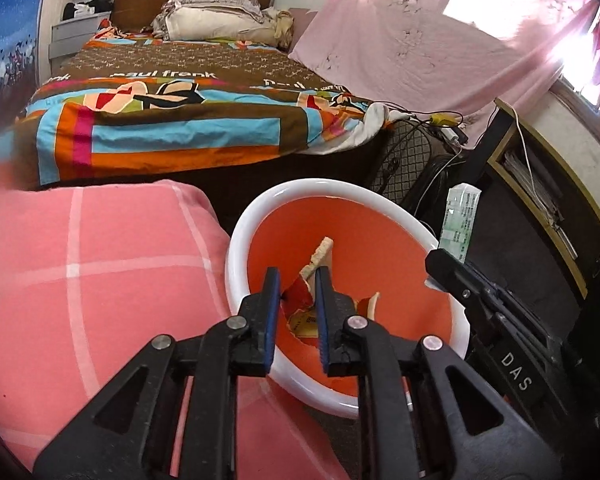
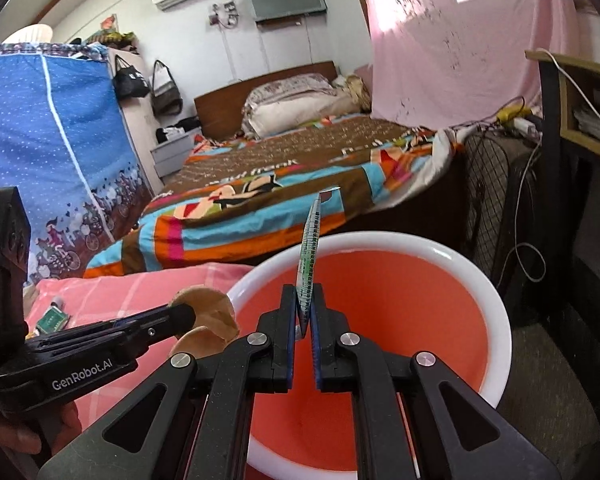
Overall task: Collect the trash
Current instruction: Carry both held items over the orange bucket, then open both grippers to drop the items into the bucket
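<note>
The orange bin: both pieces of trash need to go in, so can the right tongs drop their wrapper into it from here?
Probably yes. The right tongs hold the green wrapper above the orange bin, whose mouth lies open beneath.

The pink checked blanket (image 2: 140, 288) lies beside the orange, white-rimmed plastic bin (image 2: 504, 344); a small green packet (image 2: 52, 319) rests on the blanket, well left of it.

The mouth of the bin (image 2: 496, 304) lies open below my tools; pink cushion (image 1: 100, 264) left, dark shelf unit (image 1: 540, 184) right (bed (image 1: 188, 120) beyond).
</note>
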Motion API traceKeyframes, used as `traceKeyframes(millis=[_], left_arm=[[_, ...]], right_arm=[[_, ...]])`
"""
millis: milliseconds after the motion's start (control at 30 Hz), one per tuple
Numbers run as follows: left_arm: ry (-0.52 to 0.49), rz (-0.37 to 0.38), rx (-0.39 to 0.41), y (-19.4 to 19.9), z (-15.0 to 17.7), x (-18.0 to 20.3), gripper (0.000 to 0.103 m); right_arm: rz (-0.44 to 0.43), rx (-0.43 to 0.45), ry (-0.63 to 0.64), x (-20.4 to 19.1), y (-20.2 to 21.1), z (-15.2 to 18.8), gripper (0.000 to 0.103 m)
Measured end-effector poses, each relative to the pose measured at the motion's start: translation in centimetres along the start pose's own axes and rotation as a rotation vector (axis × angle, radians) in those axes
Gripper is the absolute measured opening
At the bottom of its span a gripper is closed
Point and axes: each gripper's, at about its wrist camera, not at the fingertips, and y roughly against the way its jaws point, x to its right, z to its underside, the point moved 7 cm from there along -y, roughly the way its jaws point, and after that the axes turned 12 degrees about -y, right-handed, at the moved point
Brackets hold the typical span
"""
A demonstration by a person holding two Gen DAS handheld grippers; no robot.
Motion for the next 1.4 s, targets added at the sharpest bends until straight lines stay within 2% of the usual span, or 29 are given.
traceKeyframes(millis=[300,467,667,833,933,967,1000,1033,1067,1100,1133,1233,1300,1333,1400], left_arm=[[0.019,-0.01,0.009,0.3,0.0,-0.5,0.036],[0.036,-0.049,0.043,1.6,0.1,-1.5,0.043],[0.058,-0.133,0.112,4.9,0.3,-3.6,0.053],[0.09,-0.238,0.186,8.9,1.1,-6.4,0.062],[0.109,-0.316,0.24,11.9,1.9,-8.4,0.068],[0.114,-0.33,0.253,12.7,2.1,-8.8,0.072],[0.119,-0.36,0.28,14.0,2.5,-9.5,0.081],[0.121,-0.381,0.297,14.7,2.6,-9.7,0.089],[0.123,-0.417,0.322,15.8,2.9,-10.3,0.092],[0.124,-0.449,0.347,16.9,3.2,-10.8,0.097],[0.126,-0.478,0.369,17.9,3.6,-11.3,0.103],[0.135,-0.573,0.429,20.8,4.8,-12.7,0.103],[0.137,-0.617,0.461,22.5,5.7,-13.6,0.103],[0.139,-0.635,0.472,23.1,6.1,-13.9,0.103],[0.142,-0.676,0.494,24.6,7.3,-14.6,0.103]], right_arm=[[0.022,-0.042,-0.026,1.1,-0.6,0.2,0.006],[0.022,-0.034,-0.026,0.9,-0.4,0.1,0.006],[-0.017,0.018,0.011,-1.2,0.4,-0.3,0.007],[-0.08,0.079,0.044,-3.9,1.5,-0.5,0.008],[-0.133,0.118,0.074,-6.2,2.3,-0.2,0.012],[-0.148,0.13,0.081,-6.9,2.5,-0.2,0.023],[-0.162,0.142,0.087,-7.5,2.8,-0.2,0.043],[-0.177,0.157,0.091,-8.0,3.1,-0.1,0.052],[-0.206,0.179,0.095,-8.9,3.6,0.0,0.069],[-0.228,0.191,0.099,-9.5,3.9,0.1,0.078],[-0.246,0.203,0.105,-10.0,4.3,0.2,0.079],[-0.295,0.251,0.12,-12.0,5.3,0.7,0.086],[-0.334,0.28,0.134,-13.2,5.9,1.1,0.1],[-0.357,0.298,0.144,-13.9,6.3,1.4,0.103],[-0.391,0.316,0.159,-14.9,6.7,1.8,0.103]])
